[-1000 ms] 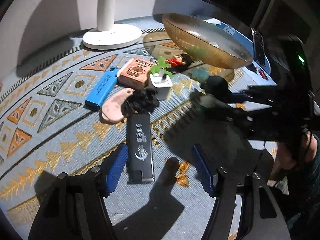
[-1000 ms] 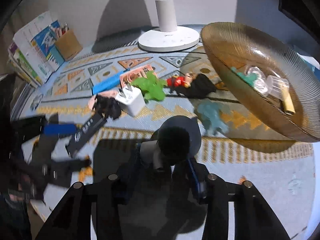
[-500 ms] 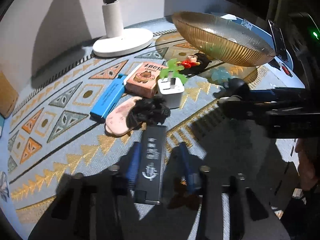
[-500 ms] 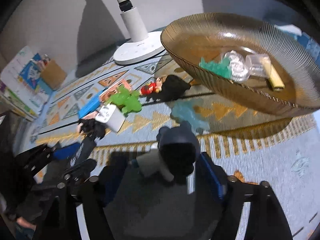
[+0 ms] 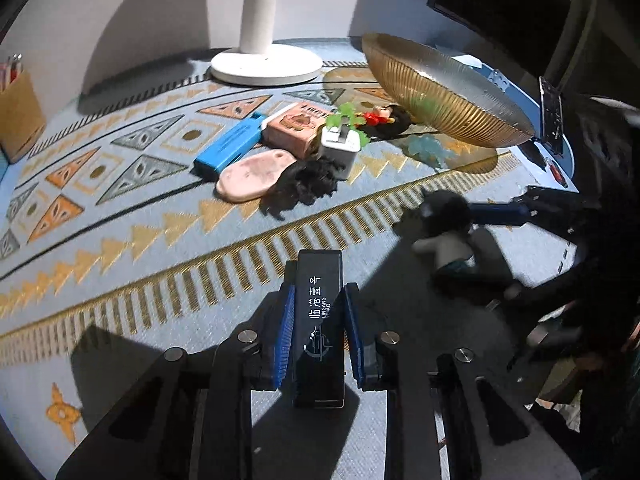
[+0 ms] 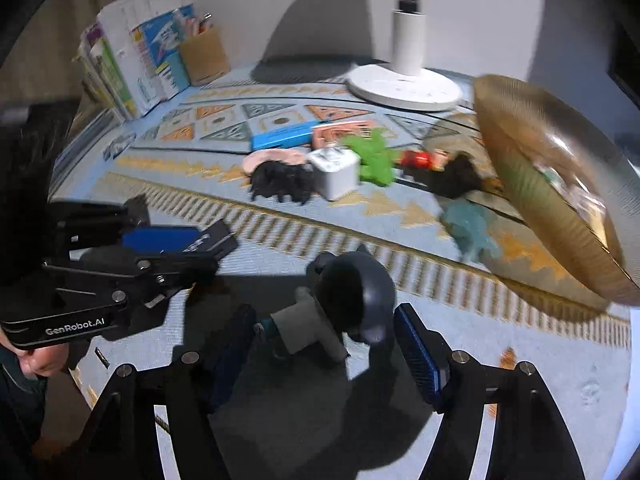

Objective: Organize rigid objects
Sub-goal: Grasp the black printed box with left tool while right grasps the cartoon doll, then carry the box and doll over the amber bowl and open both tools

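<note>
My left gripper [image 5: 319,332] is shut on a black rectangular box [image 5: 319,320] with white lettering and holds it over the mat; it also shows in the right wrist view [image 6: 176,240]. My right gripper [image 6: 324,344] is open around a dark-haired figurine [image 6: 340,304], which lies between its fingers; I cannot tell whether the pads touch it. The figurine also shows in the left wrist view [image 5: 448,232]. A gold ribbed bowl [image 5: 440,92] holding small clear items stands at the right. A blue lighter [image 5: 228,148], pink box [image 5: 296,128], white charger [image 5: 340,150], pink oval [image 5: 252,174] and black clump [image 5: 308,184] lie clustered mid-mat.
A white lamp base [image 5: 266,64] stands at the back. A green toy [image 6: 372,156], a red-and-black doll [image 6: 440,168] and a pale blue toy [image 6: 468,228] lie near the bowl. Books [image 6: 128,60] and a cardboard pen holder [image 6: 204,56] stand at the back left.
My left gripper closed on the black box and drew it back from the cluster toward the mat's near part. My right gripper, with the figurine between its fingers, swung left.
</note>
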`<action>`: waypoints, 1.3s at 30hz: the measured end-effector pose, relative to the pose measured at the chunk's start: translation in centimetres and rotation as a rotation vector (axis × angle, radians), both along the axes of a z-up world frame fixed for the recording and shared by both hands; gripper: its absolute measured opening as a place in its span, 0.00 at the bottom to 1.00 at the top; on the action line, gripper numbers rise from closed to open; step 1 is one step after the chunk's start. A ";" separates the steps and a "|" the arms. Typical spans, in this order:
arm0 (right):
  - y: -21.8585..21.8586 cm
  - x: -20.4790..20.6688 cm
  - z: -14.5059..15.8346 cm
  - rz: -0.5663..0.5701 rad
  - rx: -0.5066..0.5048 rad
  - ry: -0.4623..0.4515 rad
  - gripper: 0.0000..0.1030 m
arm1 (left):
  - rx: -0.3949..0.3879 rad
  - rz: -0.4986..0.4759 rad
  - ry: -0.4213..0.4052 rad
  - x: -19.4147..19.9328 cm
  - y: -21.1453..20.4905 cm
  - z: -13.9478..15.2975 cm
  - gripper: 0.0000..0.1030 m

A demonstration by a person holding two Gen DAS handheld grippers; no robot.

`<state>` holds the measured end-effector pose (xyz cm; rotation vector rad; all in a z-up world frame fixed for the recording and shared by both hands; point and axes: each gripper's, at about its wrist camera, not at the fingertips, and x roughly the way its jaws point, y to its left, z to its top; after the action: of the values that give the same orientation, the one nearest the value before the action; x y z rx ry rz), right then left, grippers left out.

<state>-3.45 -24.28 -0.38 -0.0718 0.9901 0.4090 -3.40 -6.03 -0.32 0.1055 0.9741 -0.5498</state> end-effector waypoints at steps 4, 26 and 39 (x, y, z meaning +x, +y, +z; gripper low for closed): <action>-3.8 -0.1 0.7 -0.097 0.168 0.048 0.76 | -0.016 0.008 0.001 0.1 0.1 -0.1 0.21; 1.6 0.1 -0.8 -0.235 0.115 0.007 0.42 | 0.005 0.050 -0.056 -1.2 -0.2 0.1 0.21; -6.8 -2.7 7.0 -0.346 0.287 -0.160 0.42 | -0.079 0.041 -0.217 -2.4 -2.1 8.4 0.20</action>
<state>-6.18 -31.11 6.64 0.3182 0.7596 0.2191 -5.83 -8.17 8.09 0.0723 0.7410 -0.5265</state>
